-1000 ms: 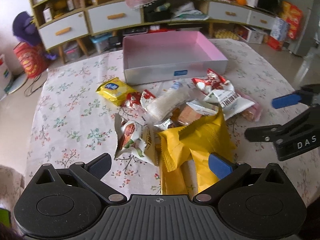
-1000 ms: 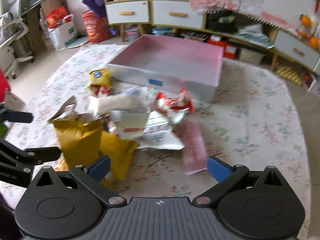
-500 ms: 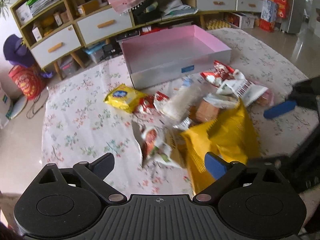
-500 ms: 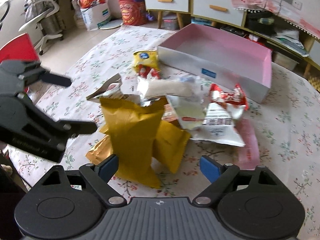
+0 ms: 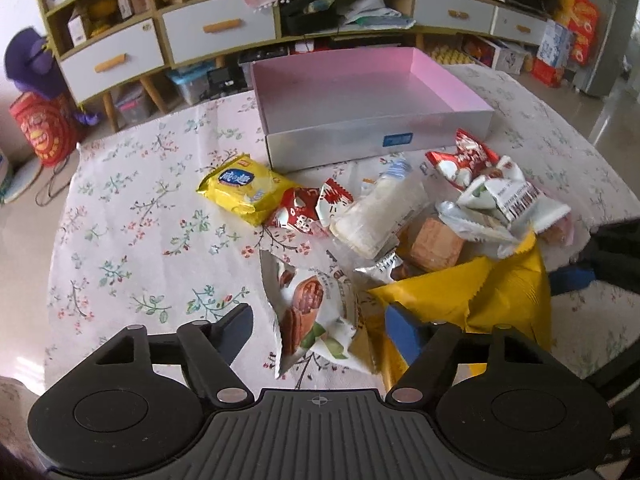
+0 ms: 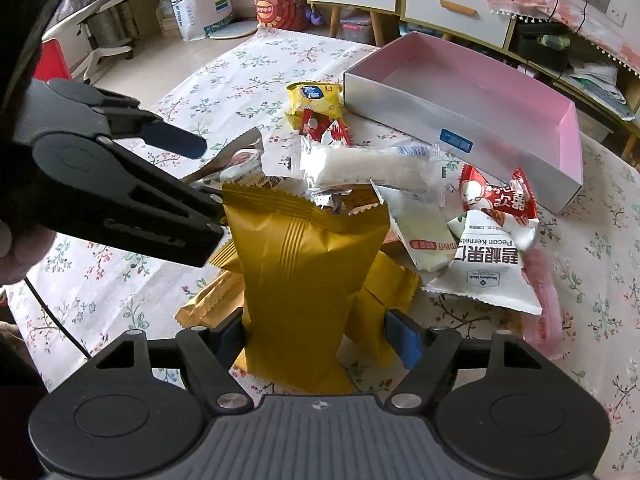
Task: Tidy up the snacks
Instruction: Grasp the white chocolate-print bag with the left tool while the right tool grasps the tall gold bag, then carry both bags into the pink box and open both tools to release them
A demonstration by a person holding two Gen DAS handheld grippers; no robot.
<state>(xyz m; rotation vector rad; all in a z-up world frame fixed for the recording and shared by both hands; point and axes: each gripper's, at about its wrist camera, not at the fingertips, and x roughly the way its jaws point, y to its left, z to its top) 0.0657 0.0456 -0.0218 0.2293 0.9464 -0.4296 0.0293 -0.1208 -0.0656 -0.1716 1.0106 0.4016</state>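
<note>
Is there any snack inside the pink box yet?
No, the pink box shows only its bare pink floor, while the snack packets lie on the tablecloth before it.

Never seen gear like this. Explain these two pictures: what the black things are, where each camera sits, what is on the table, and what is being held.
There is no robot here. A person holds a hand-operated gripper in each hand, and each one carries a wide-angle camera that looks along its two fingers. One picture comes from the left gripper, the other from the right gripper.

On the floral tablecloth lie a pile of snack packets and an empty pink box.

Both grippers' jaws have just been closing. The right one has a mustard-yellow packet between its fingers, but it does not look clamped yet. The left one straddles a white pecan bag without pinching it.
</note>
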